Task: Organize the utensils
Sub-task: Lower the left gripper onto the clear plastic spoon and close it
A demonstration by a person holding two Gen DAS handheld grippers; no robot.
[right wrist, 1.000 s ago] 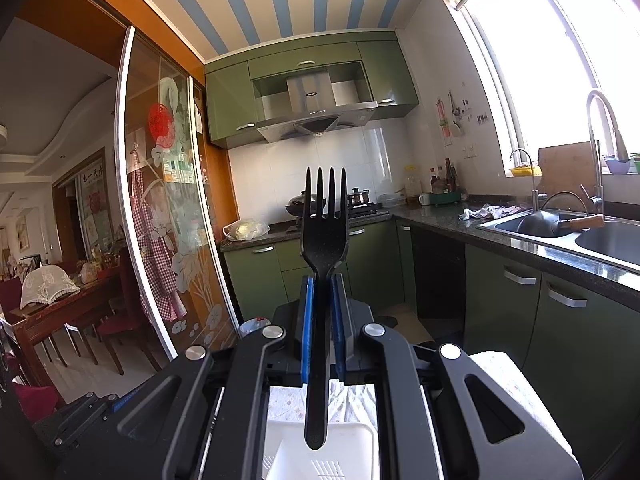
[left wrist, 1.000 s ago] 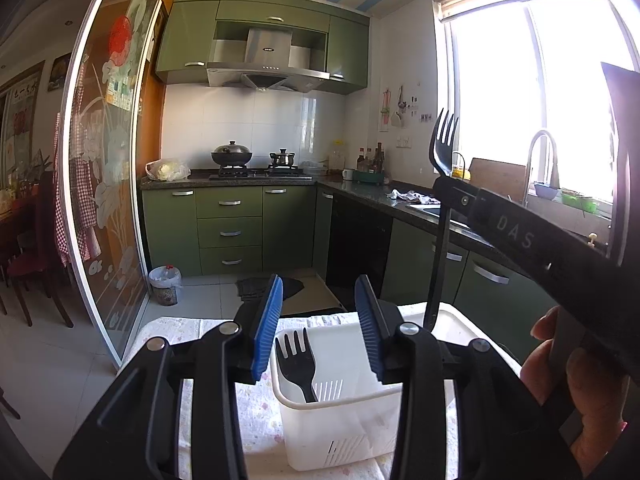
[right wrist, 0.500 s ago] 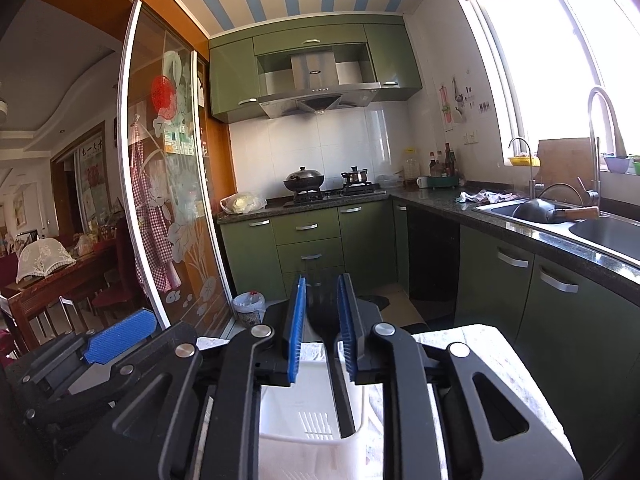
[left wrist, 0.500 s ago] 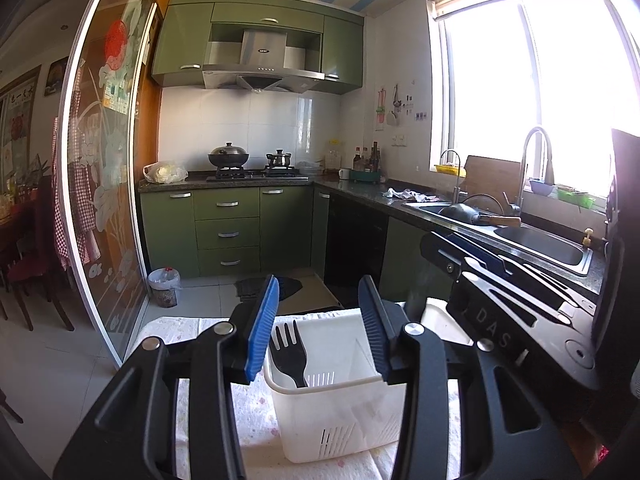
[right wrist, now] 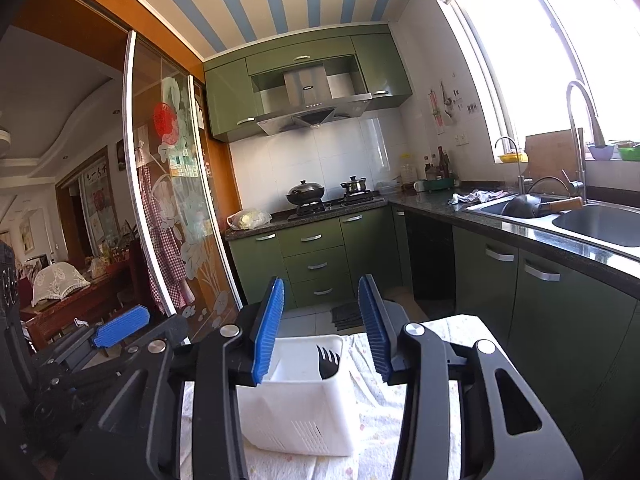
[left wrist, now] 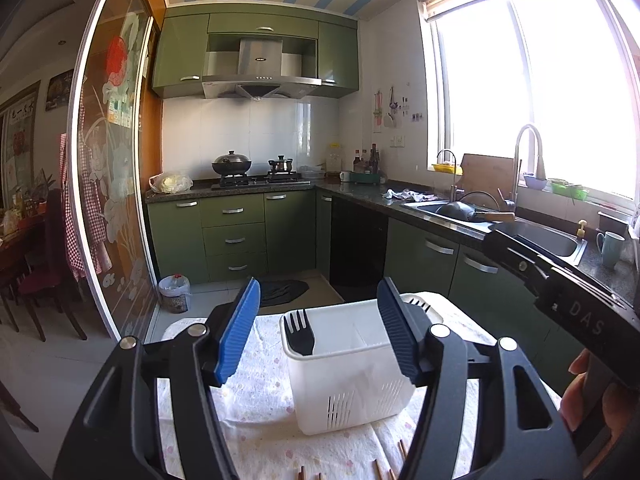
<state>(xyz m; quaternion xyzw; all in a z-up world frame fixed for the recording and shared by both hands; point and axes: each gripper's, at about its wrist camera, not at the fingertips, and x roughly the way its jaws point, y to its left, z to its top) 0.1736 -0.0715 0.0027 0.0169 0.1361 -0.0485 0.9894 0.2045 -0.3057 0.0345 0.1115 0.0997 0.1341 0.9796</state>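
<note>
A white plastic utensil basket (left wrist: pixel 352 384) stands on a floral cloth on the table; it also shows in the right wrist view (right wrist: pixel 296 412). A black fork (left wrist: pixel 299 334) stands upright in its left compartment. In the right wrist view a black fork (right wrist: pixel 328 361) stands at the basket's right side. My left gripper (left wrist: pixel 318 330) is open and empty, above and in front of the basket. My right gripper (right wrist: pixel 322 330) is open and empty above the basket. The right gripper's body (left wrist: pixel 568 296) shows at the right of the left wrist view.
Several wooden chopstick ends (left wrist: pixel 384 468) lie on the cloth (left wrist: pixel 260 408) near the front edge. Green kitchen cabinets (left wrist: pixel 236 232), a stove and a sink counter (left wrist: pixel 520 228) lie beyond the table. A glass sliding door (left wrist: pixel 108 184) stands at the left.
My right gripper held a black fork upright, lowered it into the basket and opened, letting it go. The left gripper stayed open and shifted slightly.
</note>
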